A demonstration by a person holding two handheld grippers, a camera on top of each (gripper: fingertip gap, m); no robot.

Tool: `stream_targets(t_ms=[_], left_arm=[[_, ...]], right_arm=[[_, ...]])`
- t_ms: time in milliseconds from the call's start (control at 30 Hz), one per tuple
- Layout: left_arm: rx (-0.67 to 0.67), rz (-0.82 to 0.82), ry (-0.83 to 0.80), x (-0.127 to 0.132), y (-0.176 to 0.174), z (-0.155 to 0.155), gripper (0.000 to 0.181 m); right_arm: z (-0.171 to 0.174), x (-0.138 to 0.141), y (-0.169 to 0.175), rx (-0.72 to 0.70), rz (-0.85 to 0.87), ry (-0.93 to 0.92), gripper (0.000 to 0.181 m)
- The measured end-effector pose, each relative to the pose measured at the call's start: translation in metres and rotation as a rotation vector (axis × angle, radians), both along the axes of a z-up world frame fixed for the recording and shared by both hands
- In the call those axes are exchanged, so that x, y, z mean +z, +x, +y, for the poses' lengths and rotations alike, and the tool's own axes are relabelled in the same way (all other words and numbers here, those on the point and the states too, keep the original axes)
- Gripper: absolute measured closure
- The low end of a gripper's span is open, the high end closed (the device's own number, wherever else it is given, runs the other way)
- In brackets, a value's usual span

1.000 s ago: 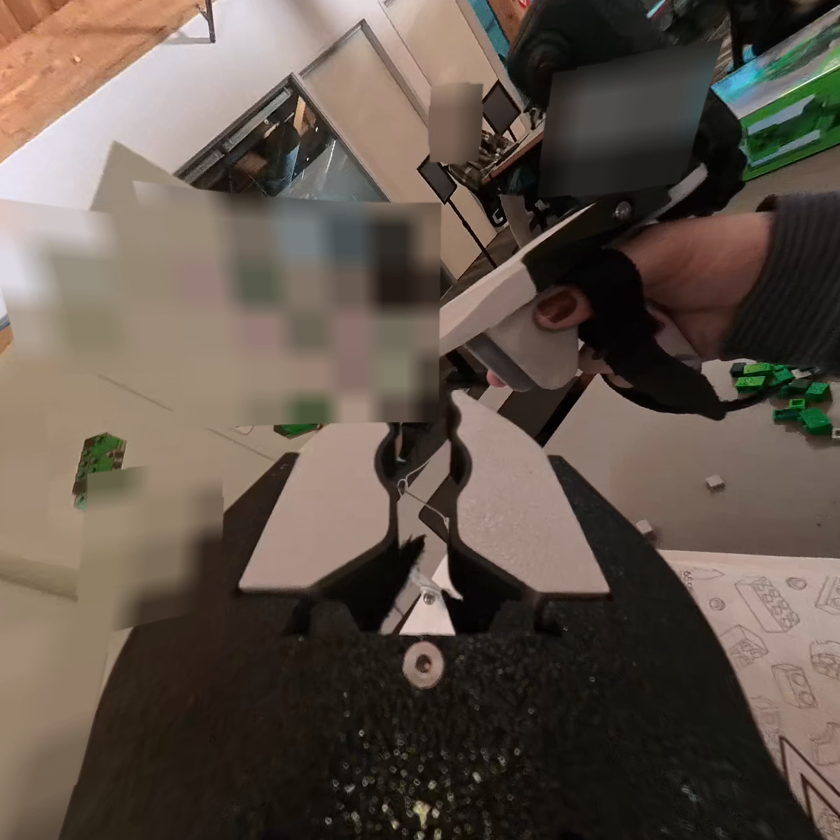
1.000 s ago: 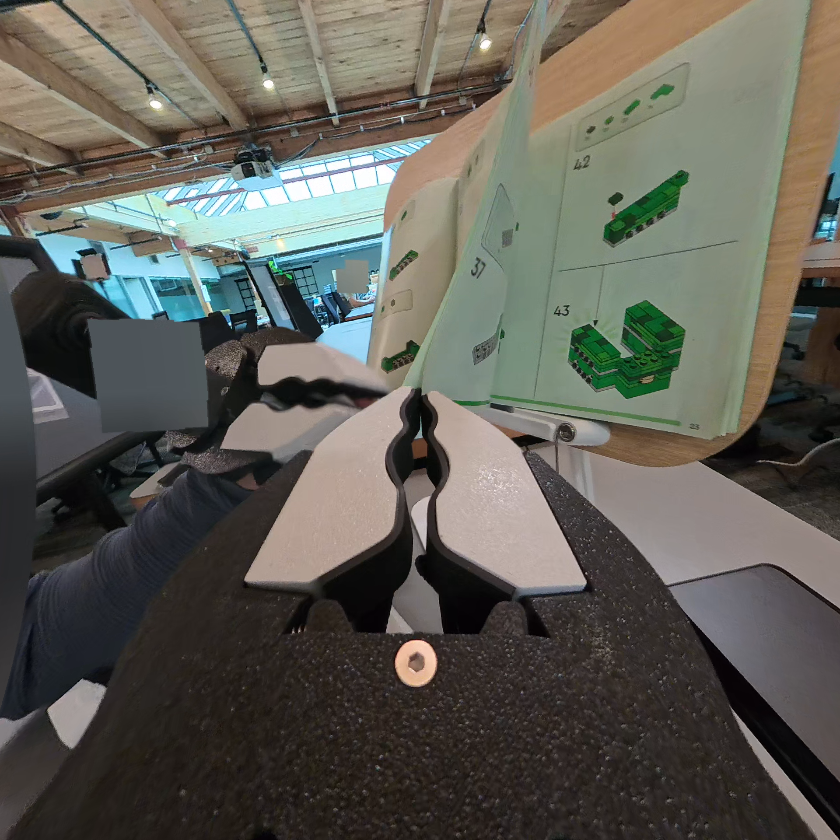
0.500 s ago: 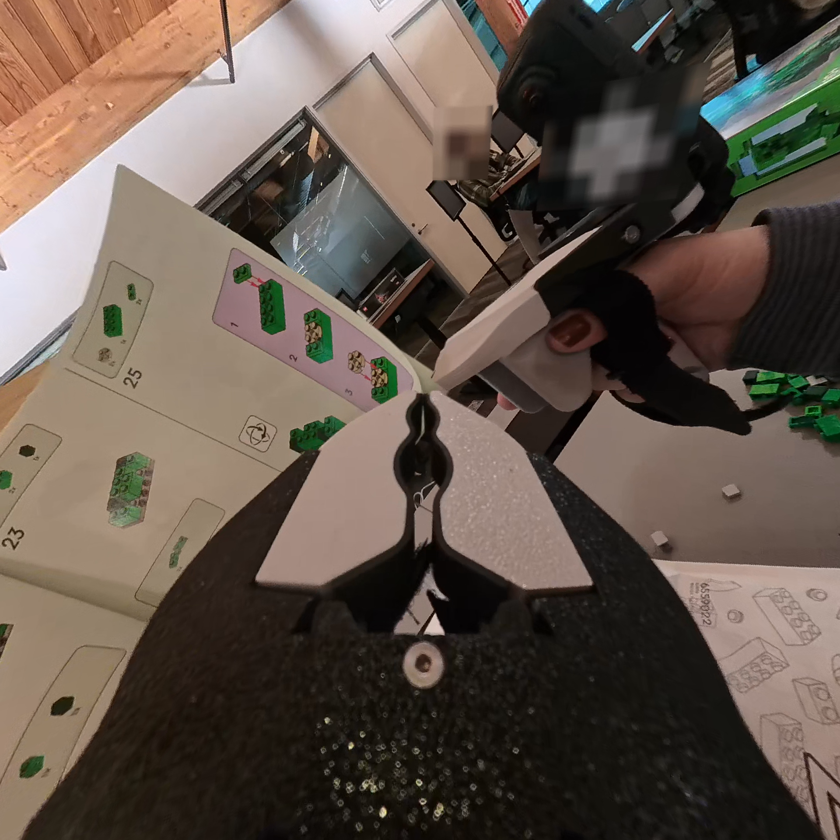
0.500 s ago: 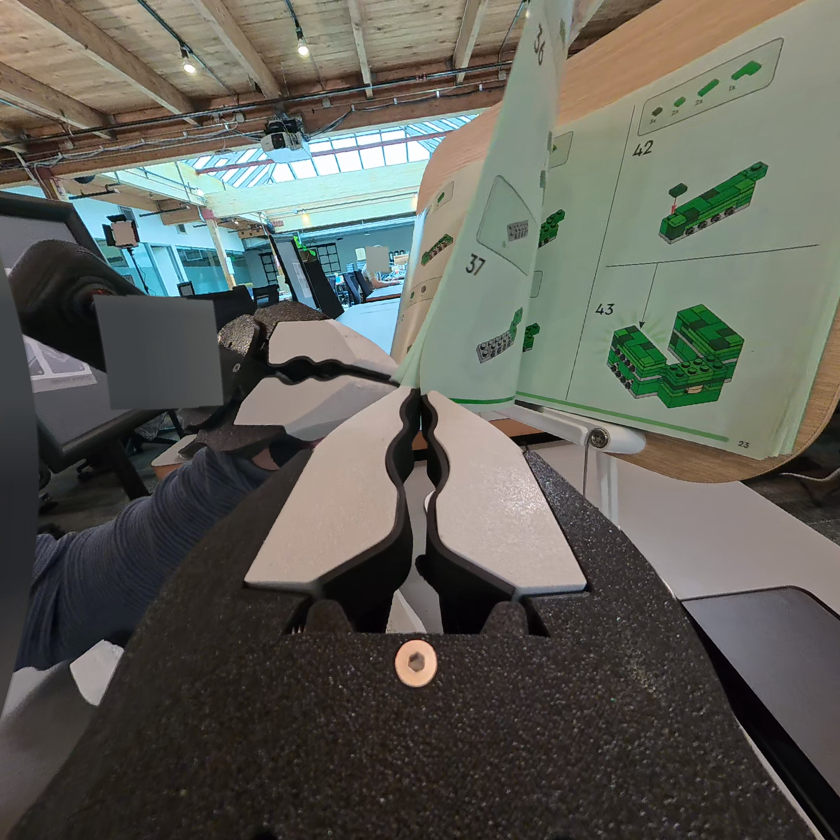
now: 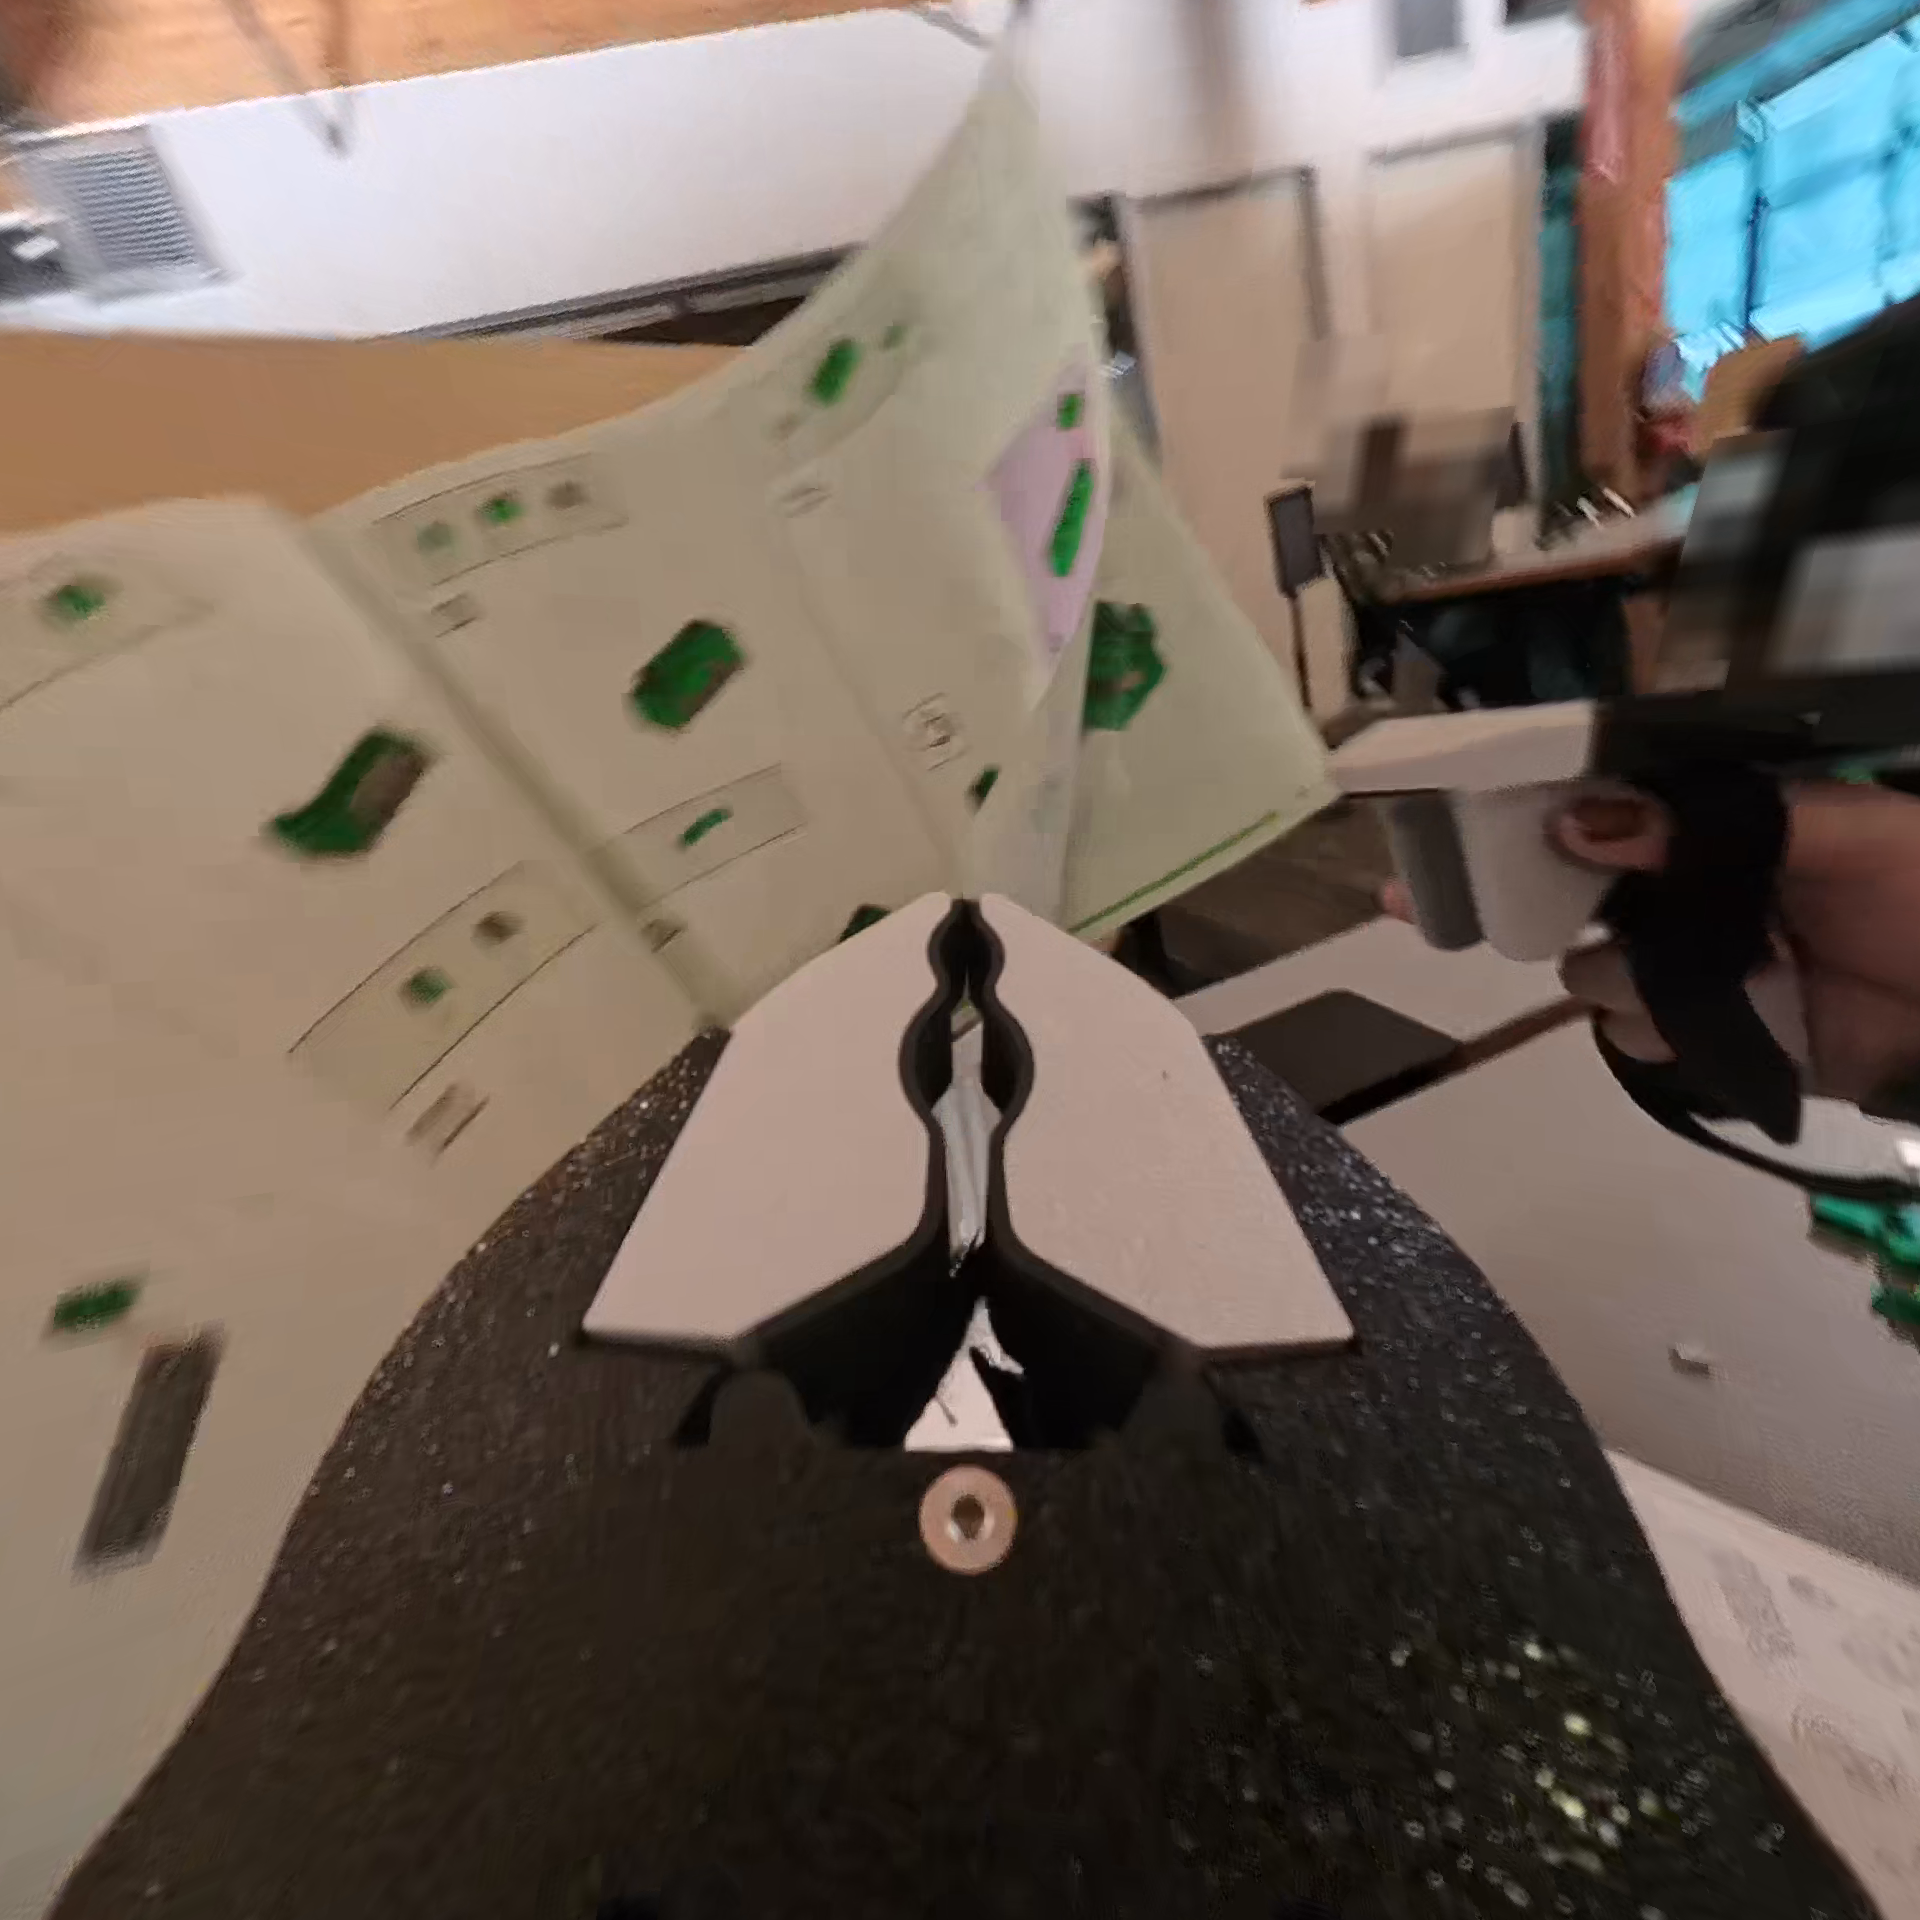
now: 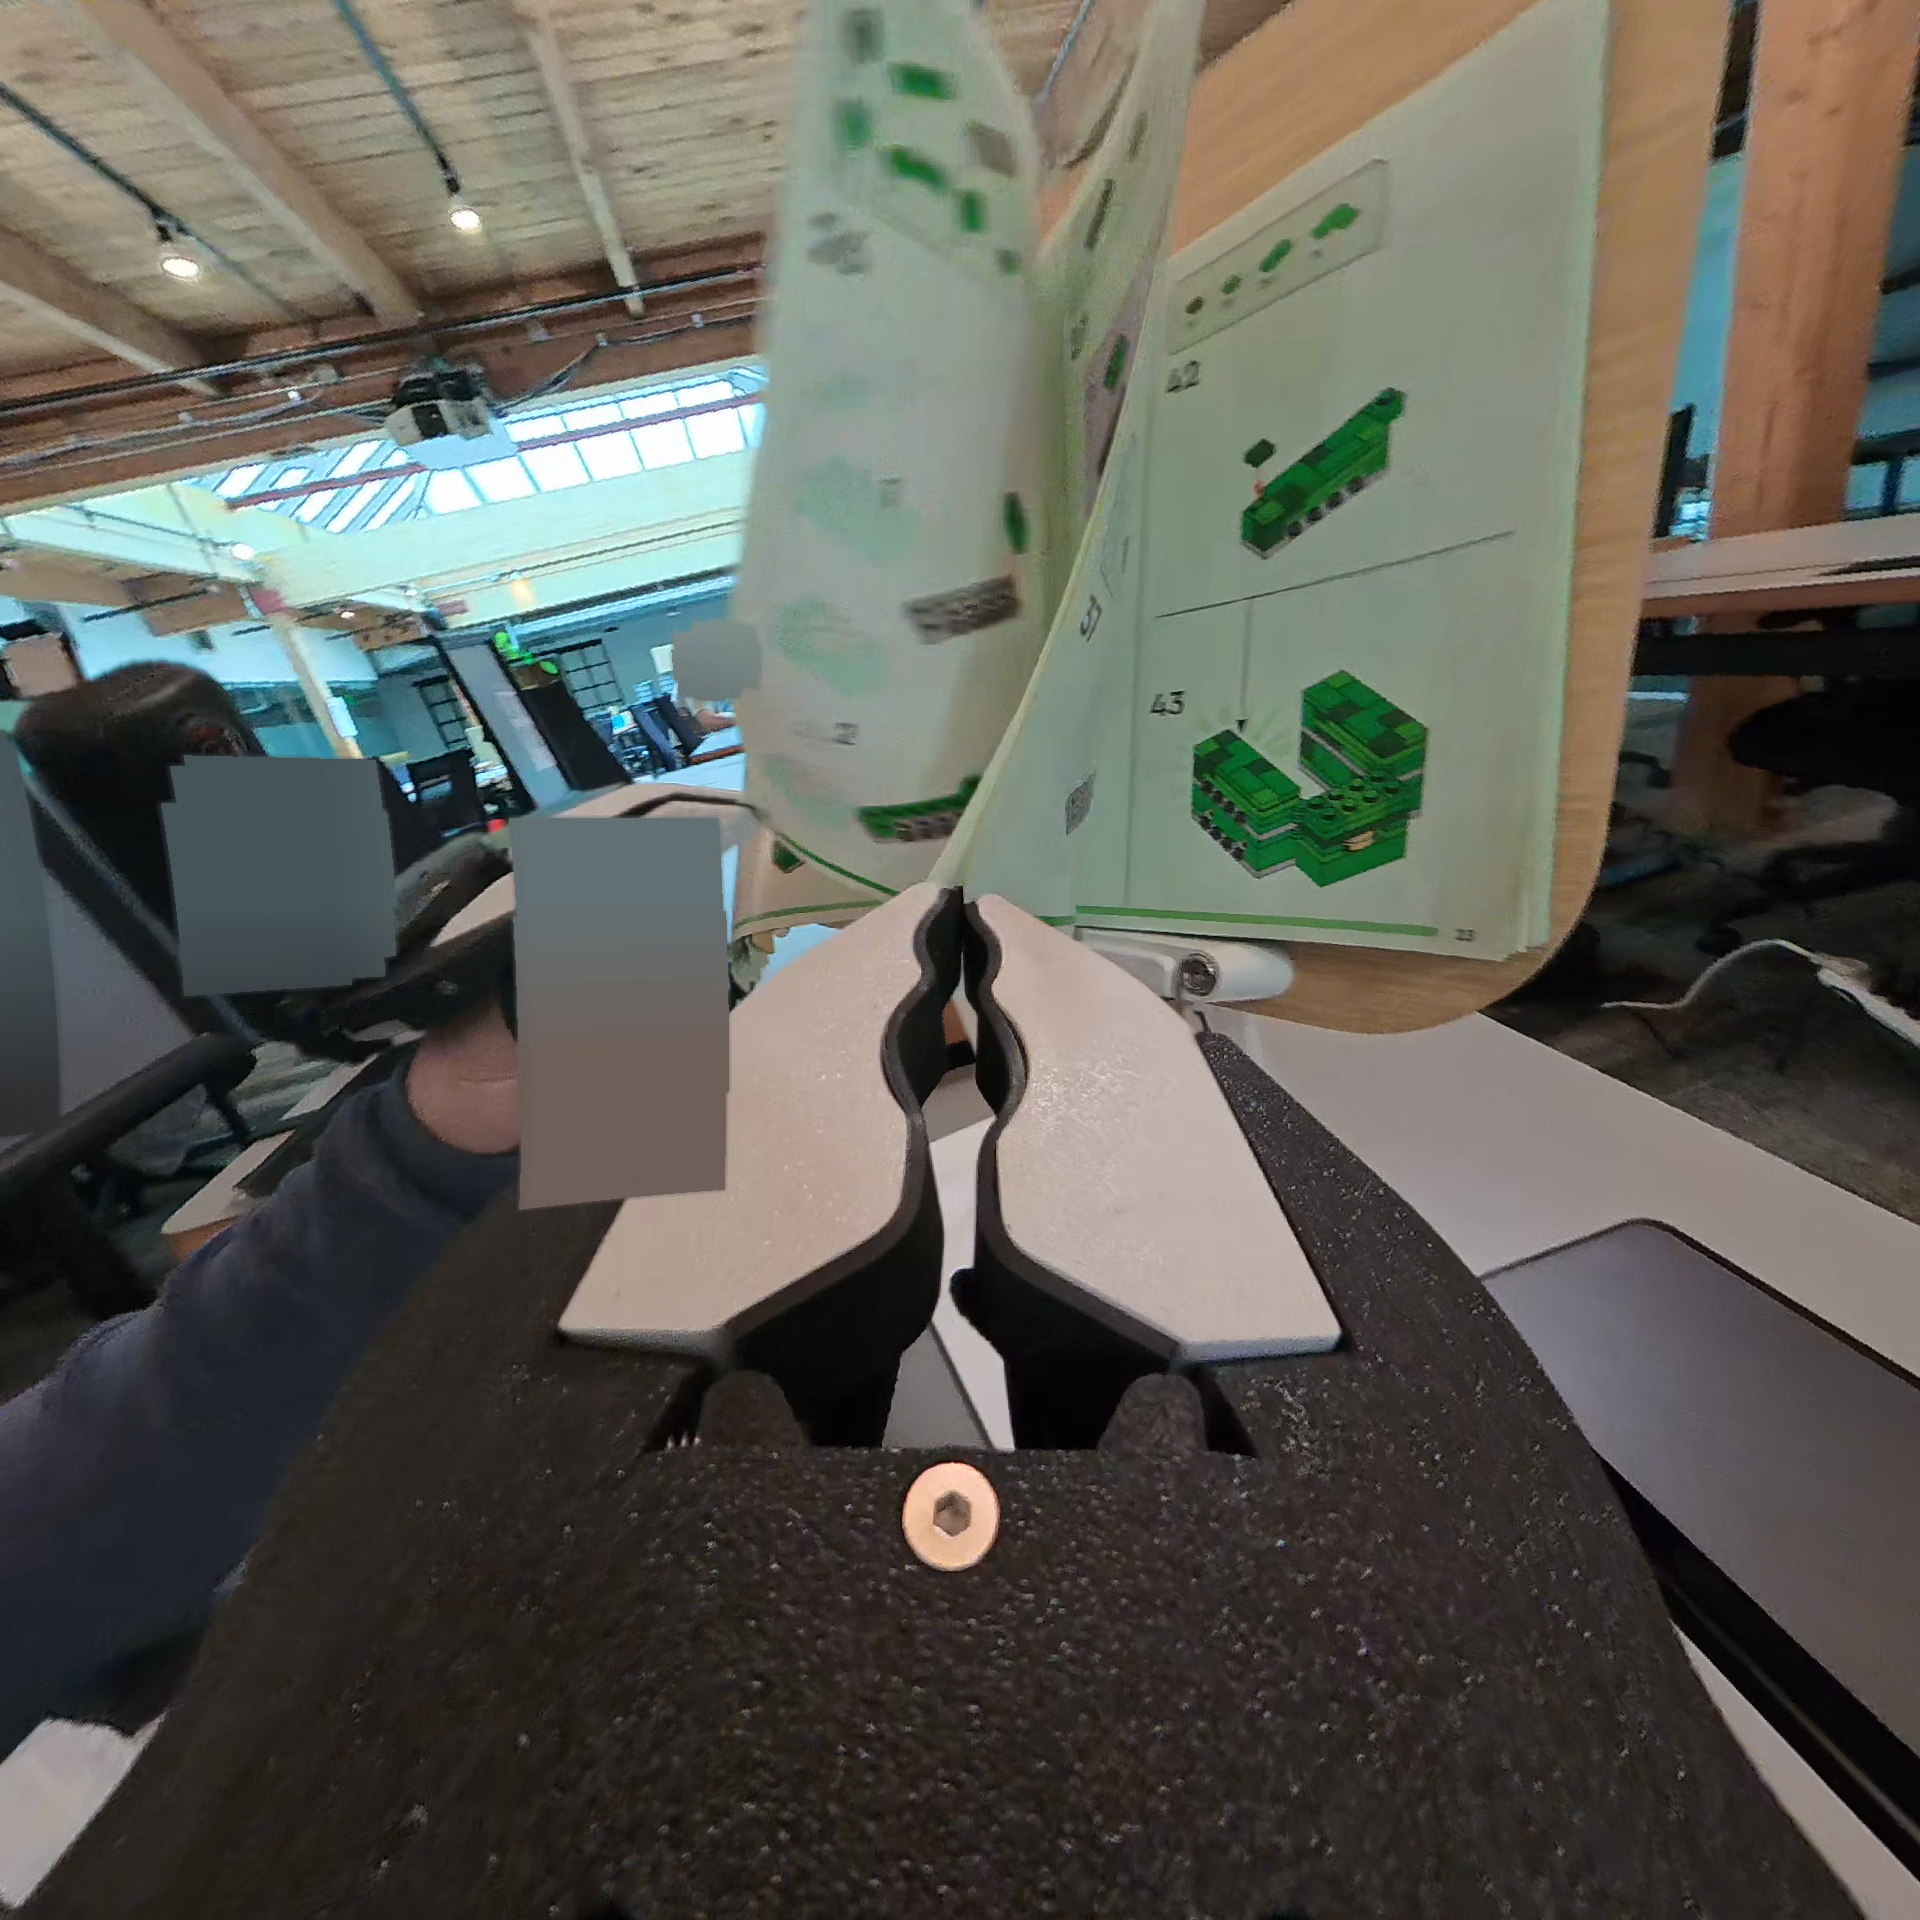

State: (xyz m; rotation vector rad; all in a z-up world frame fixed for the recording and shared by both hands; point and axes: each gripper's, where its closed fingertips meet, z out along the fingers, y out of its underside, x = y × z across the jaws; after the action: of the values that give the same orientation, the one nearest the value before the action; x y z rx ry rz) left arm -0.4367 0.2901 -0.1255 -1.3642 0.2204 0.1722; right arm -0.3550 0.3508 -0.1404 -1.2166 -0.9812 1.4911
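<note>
A pale green instruction booklet (image 6: 1351,623) with pictures of green bricks stands open on a wooden board (image 6: 1621,416). My right gripper (image 6: 961,904) is shut on the bottom edge of one page, which stands out from the spread. My left gripper (image 5: 964,909) is shut on the bottom of a lifted page (image 5: 1029,520) that curls up above the open booklet (image 5: 623,727). In the right wrist view that curled page (image 6: 894,468) bends leftwards. The left gripper (image 6: 717,805) shows there, partly behind a mosaic patch. The right gripper (image 5: 1371,790) and a gloved hand (image 5: 1714,935) show at the right of the left wrist view.
A white ledge (image 6: 1195,971) carries the booklet's bottom edge. The board stands on a white table (image 6: 1455,1122) with a dark pad (image 6: 1714,1382). Loose green bricks (image 5: 1870,1226), a small grey piece (image 5: 1691,1356) and a printed sheet (image 5: 1766,1621) lie at the right.
My left gripper went from slightly open to shut on a page and has swung, lifting the page so it curls leftwards. My right gripper stays shut on its page.
</note>
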Motion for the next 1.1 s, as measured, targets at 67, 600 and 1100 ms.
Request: stream_targets(t_ms=[67, 600, 1100], left_arm=[[0.089, -0.129, 0.042, -0.006, -0.030, -0.017, 0.181], [0.159, -0.748, 0.222, -0.066, -0.142, -0.079, 0.181], [-0.128, -0.657, 0.428, -0.066, -0.124, -0.095, 0.181]], right_arm=[[0.005, -0.002, 0.000, -0.034, -0.008, -0.004, 0.181], [0.018, -0.007, 0.005, -0.071, 0.018, -0.048, 0.181], [0.017, -0.012, -0.001, -0.077, -0.015, -0.029, 0.181]])
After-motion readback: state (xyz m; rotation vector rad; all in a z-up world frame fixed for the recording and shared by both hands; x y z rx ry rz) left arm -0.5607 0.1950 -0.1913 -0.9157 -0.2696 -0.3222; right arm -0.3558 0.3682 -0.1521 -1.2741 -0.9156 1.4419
